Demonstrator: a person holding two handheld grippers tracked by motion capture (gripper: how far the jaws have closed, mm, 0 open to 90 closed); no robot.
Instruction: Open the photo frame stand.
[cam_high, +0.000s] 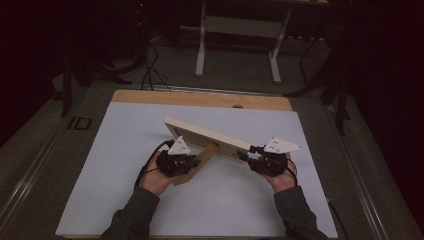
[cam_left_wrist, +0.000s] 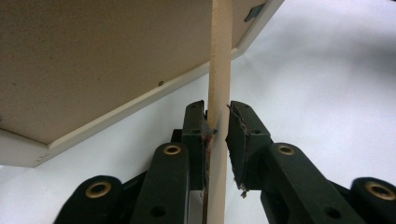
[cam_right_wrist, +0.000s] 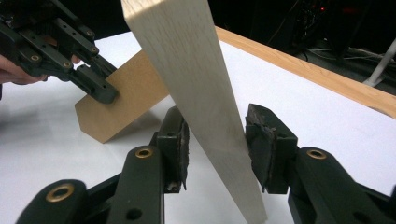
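the work in hand is a picture frame (cam_high: 207, 132) with a fold-out stand (cam_high: 195, 167) at its back, and it looks like the person is setting it up on the white table (cam_high: 120, 150). in the high view the frame is near the middle of the table, tilted, with its long pale edge running from about 10 o'clock to 4 o'clock between the two hands.

the left gripper (cam_high: 186, 163) is at the stand, at about 7 o'clock from the frame's middle. in the left gripper view the thin board of the stand (cam_left_wrist: 218, 93) is between the jaws; one pad touches it, the other shows a small gap, so i judge the hold is loose and not a firm grip. the right gripper (cam_high: 247, 154) is at the frame's 4 o'clock end. in the right gripper view the pale edge of the frame (cam_right_wrist: 196, 93) passes between the jaws with free space on both sides, so this gripper is open around it.

as i judge it, the stand is already swung out from the back and its lower end is at the table. what is left is to let go fully, to pull both grippers away, and to see that the frame rests alone on the stand.
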